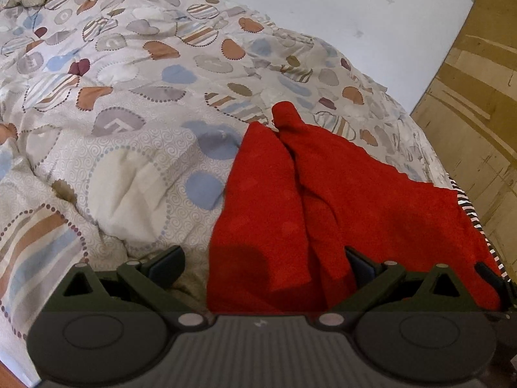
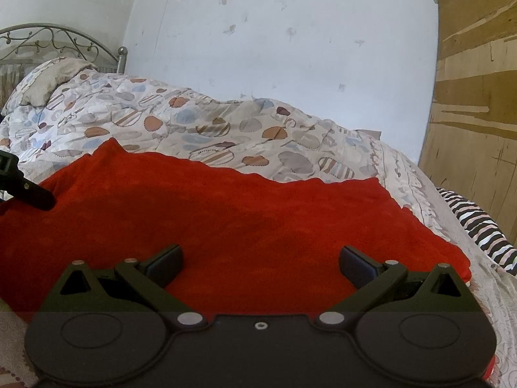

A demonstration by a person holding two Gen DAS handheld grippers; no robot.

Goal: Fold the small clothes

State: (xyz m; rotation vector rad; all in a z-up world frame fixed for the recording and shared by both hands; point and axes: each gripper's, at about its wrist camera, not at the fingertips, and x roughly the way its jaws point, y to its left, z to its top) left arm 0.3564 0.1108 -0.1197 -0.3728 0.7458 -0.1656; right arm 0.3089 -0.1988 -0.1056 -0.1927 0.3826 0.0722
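A red fleece garment (image 1: 339, 200) lies spread on the patterned bedspread (image 1: 129, 123), bunched into ridges with one end pointing away. My left gripper (image 1: 263, 263) is open at the garment's near left edge; its right finger (image 1: 362, 266) is partly covered by red cloth, its left finger (image 1: 166, 263) is over the bedspread. In the right wrist view the same red garment (image 2: 242, 210) lies flat and wide. My right gripper (image 2: 260, 263) hovers open above its near part, nothing between the fingers. The left gripper's dark tip (image 2: 29, 190) shows at the far left of that view.
A black-and-white striped cloth (image 2: 484, 229) lies at the bed's right edge. A wooden wardrobe panel (image 2: 475, 97) stands on the right, a white wall (image 2: 274, 38) behind. A pillow (image 2: 48, 80) and metal headboard (image 2: 58, 42) are at the far left.
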